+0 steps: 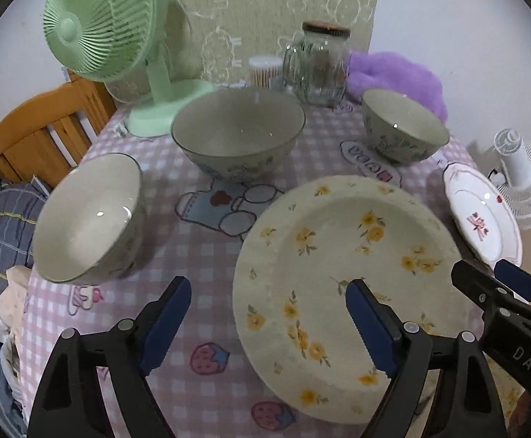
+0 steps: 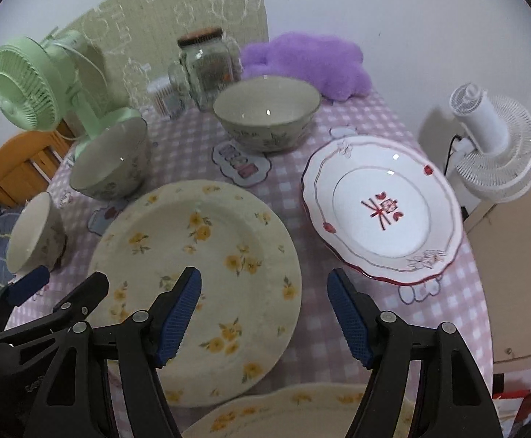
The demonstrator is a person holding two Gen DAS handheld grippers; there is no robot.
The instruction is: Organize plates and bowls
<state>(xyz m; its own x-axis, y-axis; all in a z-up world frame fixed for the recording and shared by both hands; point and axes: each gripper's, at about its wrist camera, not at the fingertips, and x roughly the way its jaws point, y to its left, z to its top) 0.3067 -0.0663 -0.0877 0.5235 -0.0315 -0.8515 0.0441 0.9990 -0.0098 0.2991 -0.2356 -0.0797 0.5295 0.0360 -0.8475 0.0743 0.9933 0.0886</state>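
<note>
A cream plate with yellow flowers [image 1: 338, 248] [image 2: 199, 255] lies at the front of the pink checked tablecloth. My left gripper [image 1: 268, 286] [image 2: 72, 275] hangs open across its left rim, one finger over the cloth and one over the plate. My right gripper [image 2: 263, 274] [image 1: 481, 272] hangs open across its right rim. A white plate with red markings [image 2: 382, 204] [image 1: 481, 215] lies to the right. Behind stand a large bowl [image 1: 238, 135] [image 2: 108, 160], a small bowl at left [image 1: 86, 219] [image 2: 33, 233] and another at the back right [image 1: 404, 124] [image 2: 265, 113]. A second flowered plate [image 2: 302, 408] shows at the bottom edge.
At the back stand a green fan [image 1: 101, 25], a glass jar [image 1: 320, 62], a cotton swab tub [image 1: 263, 69] and a purple plush [image 1: 397, 76]. A white fan [image 2: 495, 146] stands off the table's right edge. A wooden chair [image 1: 42, 127] and clothes lie at left.
</note>
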